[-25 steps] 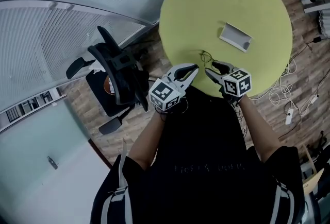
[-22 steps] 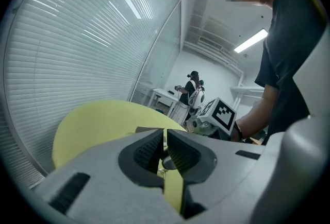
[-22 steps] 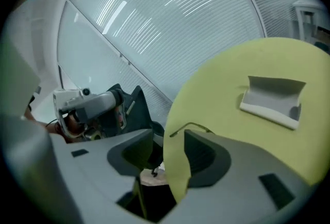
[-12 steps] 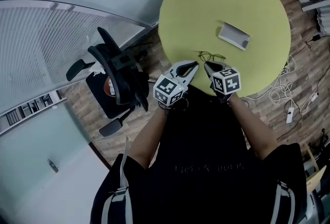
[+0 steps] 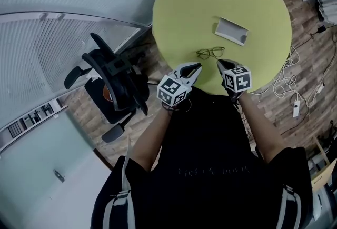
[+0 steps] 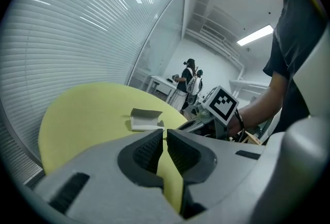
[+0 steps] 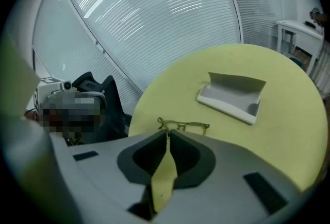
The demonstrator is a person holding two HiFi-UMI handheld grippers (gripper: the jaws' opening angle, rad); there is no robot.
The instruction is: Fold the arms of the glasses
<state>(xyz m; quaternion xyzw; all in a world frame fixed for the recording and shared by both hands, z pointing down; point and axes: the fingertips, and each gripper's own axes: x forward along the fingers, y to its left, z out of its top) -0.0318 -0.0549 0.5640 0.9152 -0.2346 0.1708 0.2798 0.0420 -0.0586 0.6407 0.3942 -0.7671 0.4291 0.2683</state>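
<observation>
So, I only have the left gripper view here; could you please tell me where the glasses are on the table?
Observer: The glasses lie on the yellow table, on the person's side of the white case and apart from it.
Operator: Thank you. Is the right claw holding them?
Observer: No. The right claw has just been closing and is shut with nothing between its pads. The glasses lie just beyond its tips.
Operator: And are the arms folded in?
Observer: In the head view no arm sticks out from the frame, but the glasses are too small there to be sure.
</observation>
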